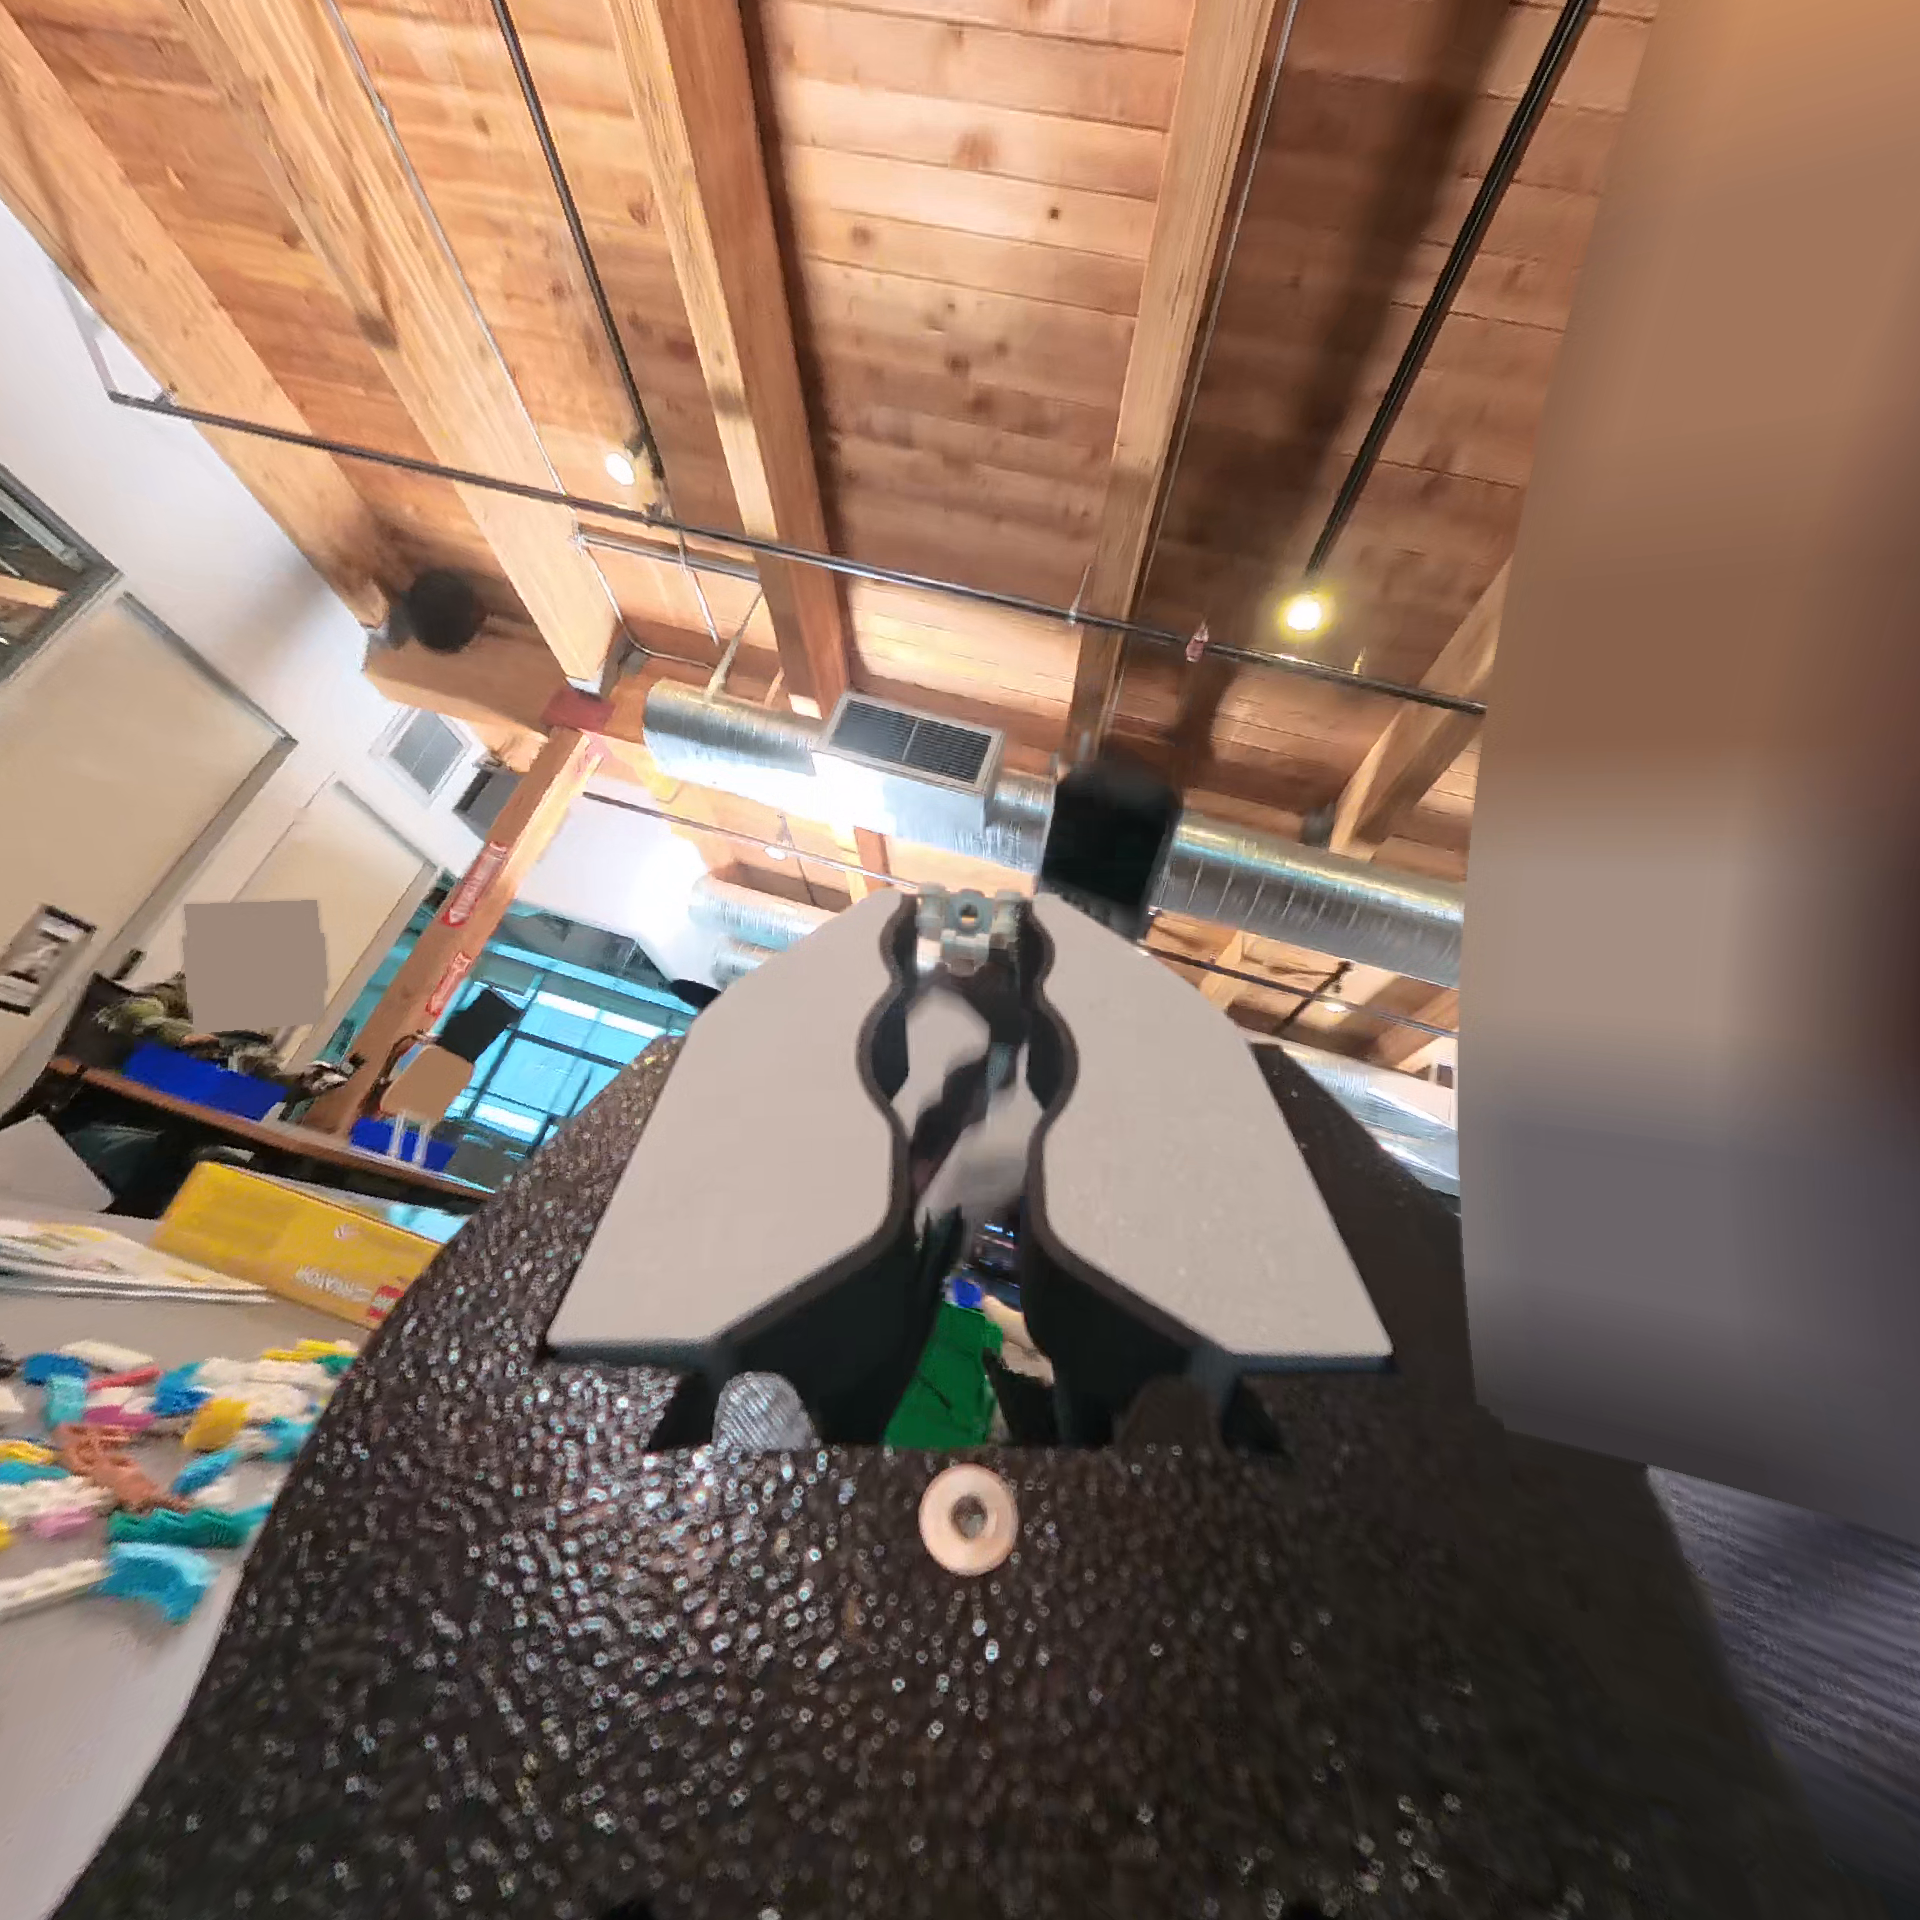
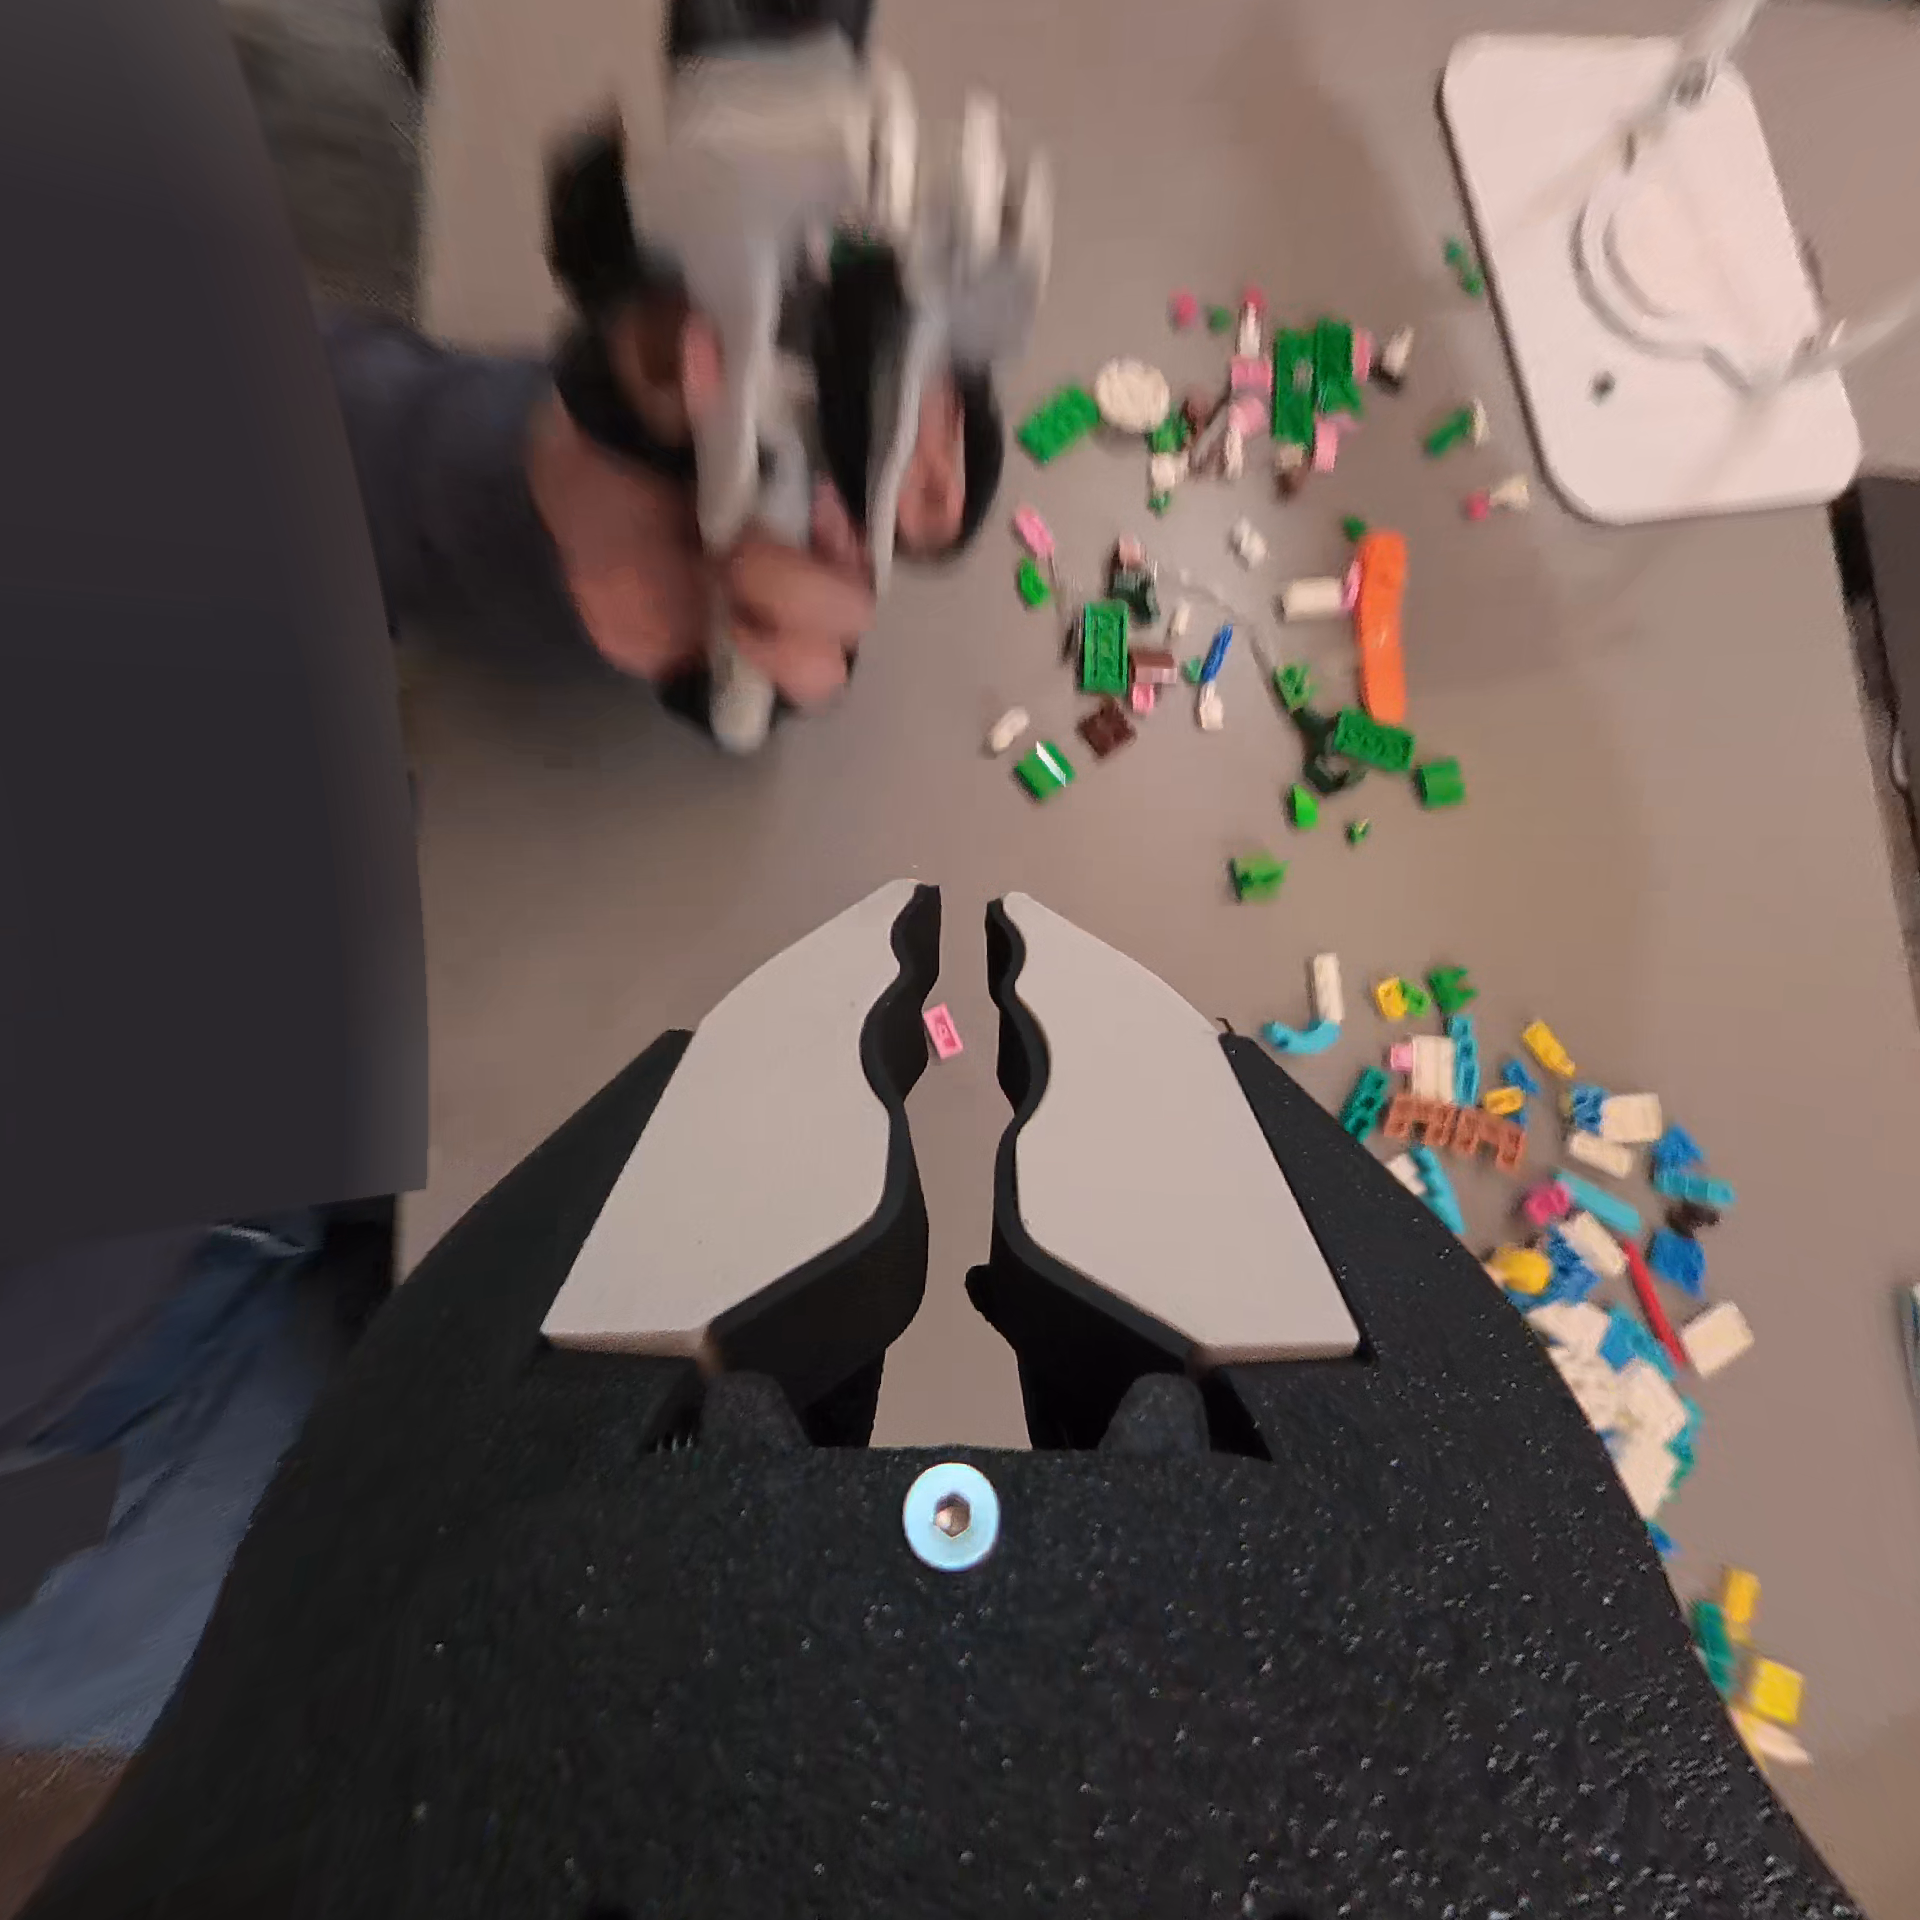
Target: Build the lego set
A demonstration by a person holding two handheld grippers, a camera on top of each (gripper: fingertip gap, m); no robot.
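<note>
My left gripper (image 1: pixel 966 920) points up at the wooden ceiling and is shut on a small grey lego piece (image 1: pixel 968 925) at its fingertips. Something green (image 1: pixel 940 1371) shows low between its fingers; I cannot tell what it is. In the right wrist view a hand (image 2: pixel 727 603) holds that gripper above the table, blurred by motion. My right gripper (image 2: pixel 963 904) looks down at the grey table (image 2: pixel 675 831). Its jaws stand a narrow gap apart with nothing between them. A small pink piece (image 2: pixel 943 1032) lies on the table below the gap.
Loose green, pink and brown bricks (image 2: pixel 1247 416) lie far right with an orange brick separator (image 2: pixel 1382 623). A blue, white and yellow pile (image 2: pixel 1600 1226) lies near right, also in the left view (image 1: pixel 135 1455). A white stand base (image 2: pixel 1642 312), yellow box (image 1: pixel 291 1236), booklet (image 1: pixel 94 1257). The grippers' ends are close to 10 cm from one another.
</note>
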